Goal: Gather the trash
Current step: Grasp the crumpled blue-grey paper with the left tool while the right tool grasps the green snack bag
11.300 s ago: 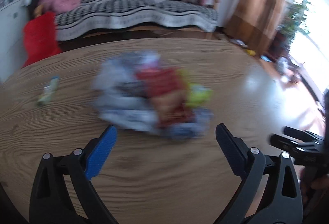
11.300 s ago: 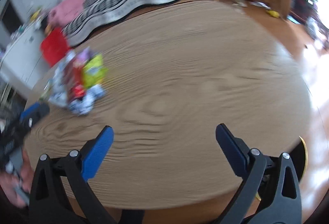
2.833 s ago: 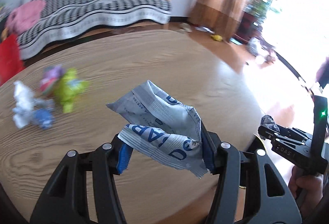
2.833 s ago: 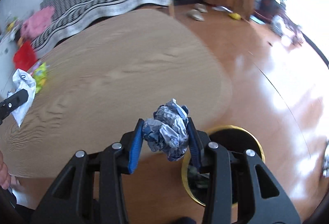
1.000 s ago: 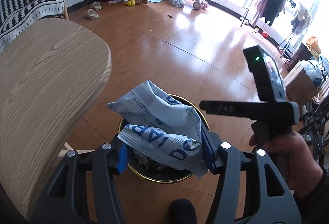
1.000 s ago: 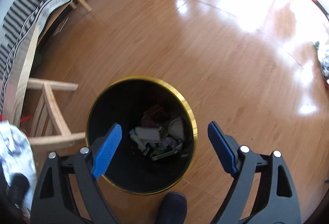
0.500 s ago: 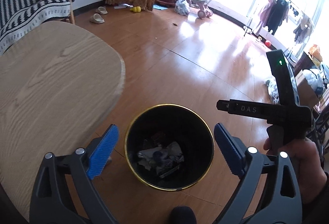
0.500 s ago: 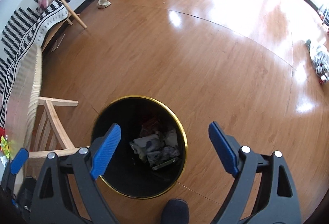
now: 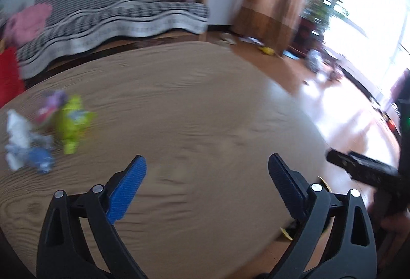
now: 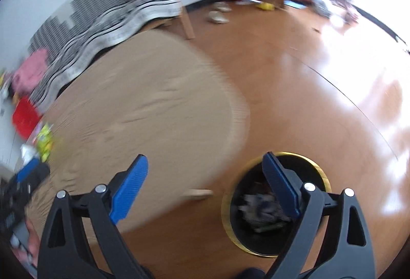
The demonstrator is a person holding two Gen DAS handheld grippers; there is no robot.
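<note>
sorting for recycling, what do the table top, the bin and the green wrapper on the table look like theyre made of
Table top: wood or wood-look laminate, matte; a grain pattern runs across it.
Bin: probably metal or plastic, black wall with a shiny gold rim; blur leaves it open.
Green wrapper: likely thin plastic film, crumpled and bright; too blurred to be sure.

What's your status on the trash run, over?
Left gripper and right gripper open, empty. Wrappers still on table; bin on floor beside it. Nothing in the way.
</note>
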